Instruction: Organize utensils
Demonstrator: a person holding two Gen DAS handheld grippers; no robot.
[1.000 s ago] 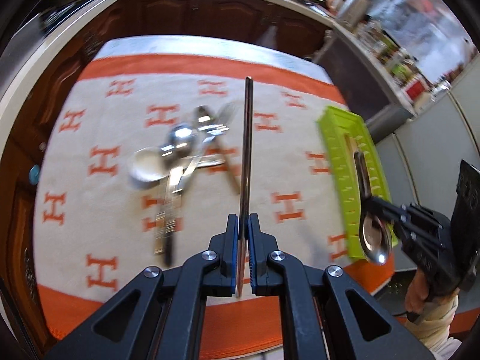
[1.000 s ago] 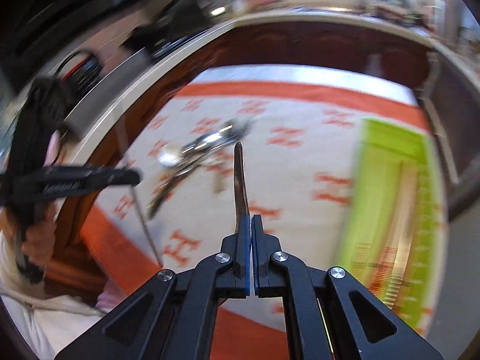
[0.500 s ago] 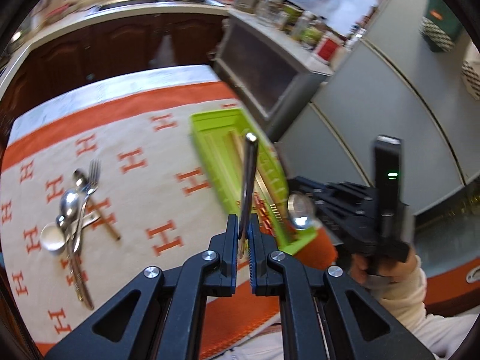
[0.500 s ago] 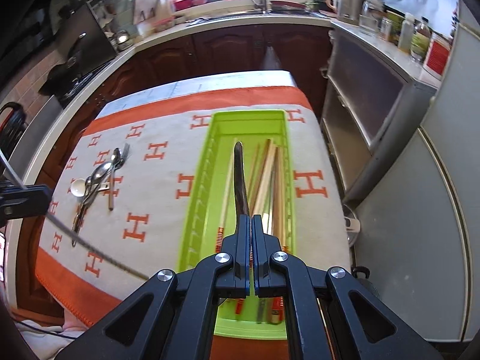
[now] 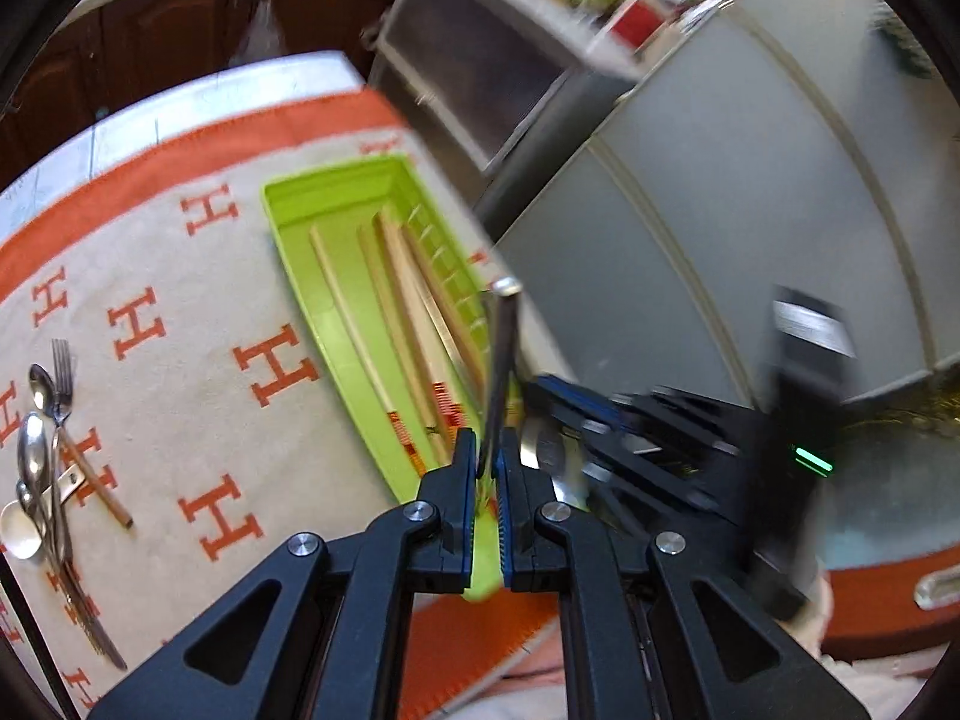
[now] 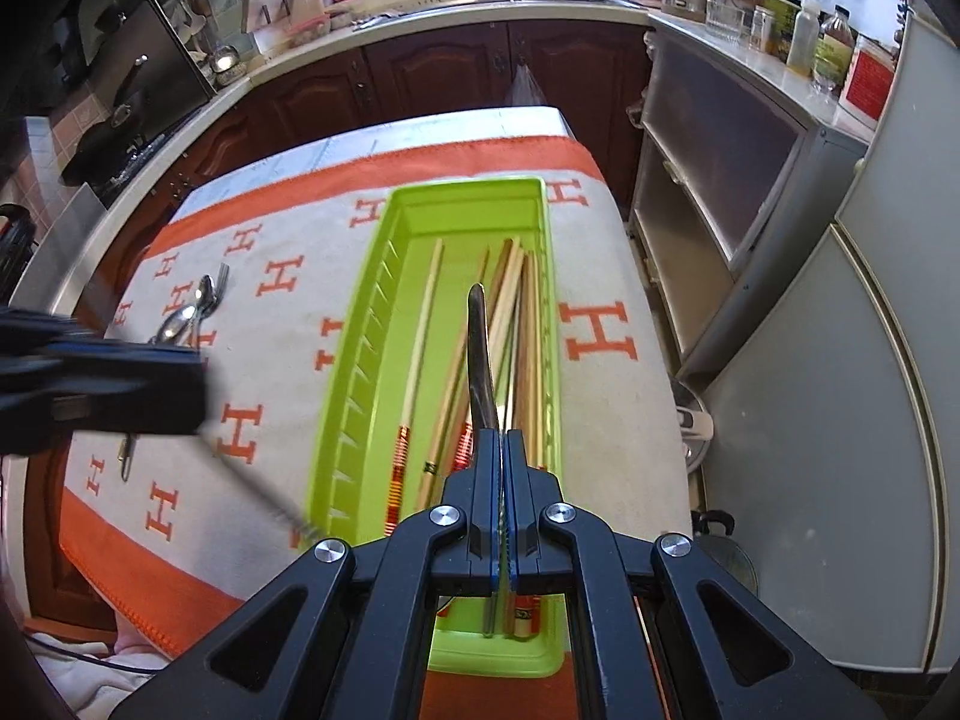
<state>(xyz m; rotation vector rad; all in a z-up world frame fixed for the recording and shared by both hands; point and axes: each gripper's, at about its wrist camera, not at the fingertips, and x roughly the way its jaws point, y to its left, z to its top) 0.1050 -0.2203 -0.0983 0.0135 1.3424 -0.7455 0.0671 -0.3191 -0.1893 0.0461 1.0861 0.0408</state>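
Green tray: my lime plastic tray (image 6: 360,360) lies lengthwise on the cloth, mid-frame in the right wrist view and centre-left in the left wrist view (image 5: 300,276).
Tray contents: wooden chopsticks (image 6: 510,300) lie along its length, some with red-and-orange banded ends nearest me.
Cloth: a cream cloth (image 6: 600,420) with orange H marks and an orange border covers the counter (image 6: 420,126).
Right tongs: my right tongs (image 6: 503,444) are pinched narrow on a spoon (image 6: 478,354) by its handle; the handle sticks up over the middle of the tray. In the left wrist view the bowl of the spoon (image 5: 540,450) shows just right of my left tongs, blurred.
Left tongs: my left tongs (image 5: 489,450) are nearly closed on a thin metal rod (image 5: 503,354), a handle or a chopstick, I cannot tell which. It stands up over the tray's right edge, at the near end.
Left tongs, other view: they come in blurred at the left edge of the right wrist view (image 6: 120,378), the rod slanting down toward the tray's near left corner.
Loose cutlery: a heap of spoons and a fork (image 5: 60,372) plus one wooden chopstick (image 5: 96,480) lies on the cloth at the far left of the left wrist view, well apart from the tray.
Background: dark wooden cupboards (image 6: 450,72) run across the top of the frame.
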